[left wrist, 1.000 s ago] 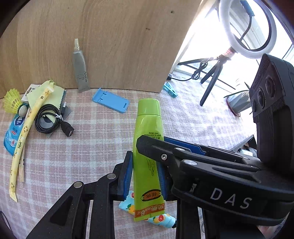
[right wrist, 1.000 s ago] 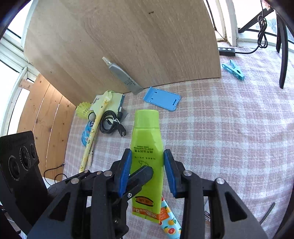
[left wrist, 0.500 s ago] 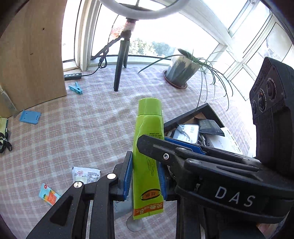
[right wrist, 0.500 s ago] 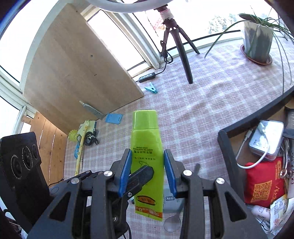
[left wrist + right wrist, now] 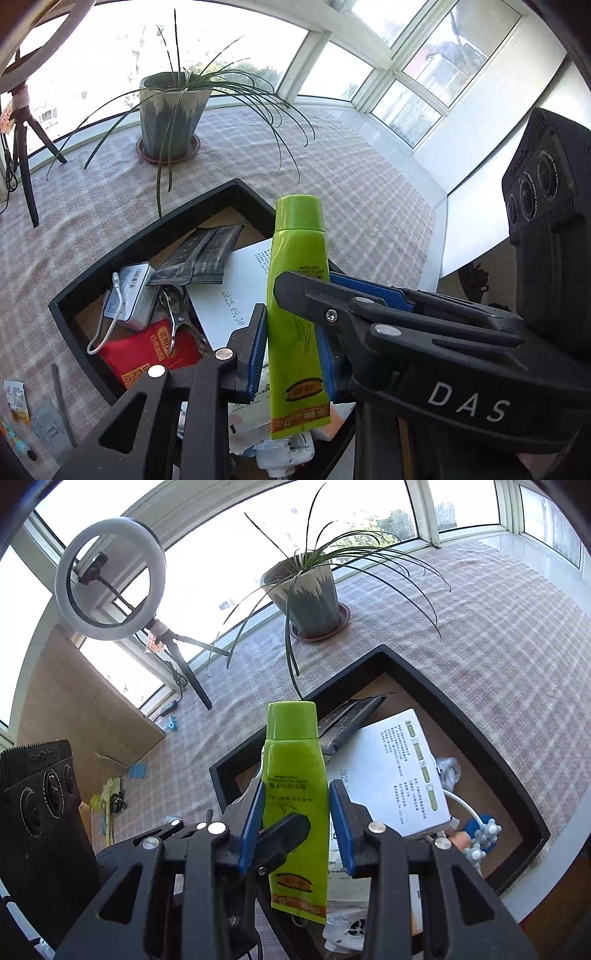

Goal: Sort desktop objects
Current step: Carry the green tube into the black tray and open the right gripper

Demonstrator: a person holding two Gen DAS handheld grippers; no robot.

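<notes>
Strong daylight floods in through the windows, which blow out to near white. The potted plant stands backlit against them. Both views are sharp, without motion blur. Fisheye bending curves the window frames, and the corners fall to black vignette

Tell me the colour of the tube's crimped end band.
Orange, on the lime-green tube; left wrist view shows it best.
</notes>
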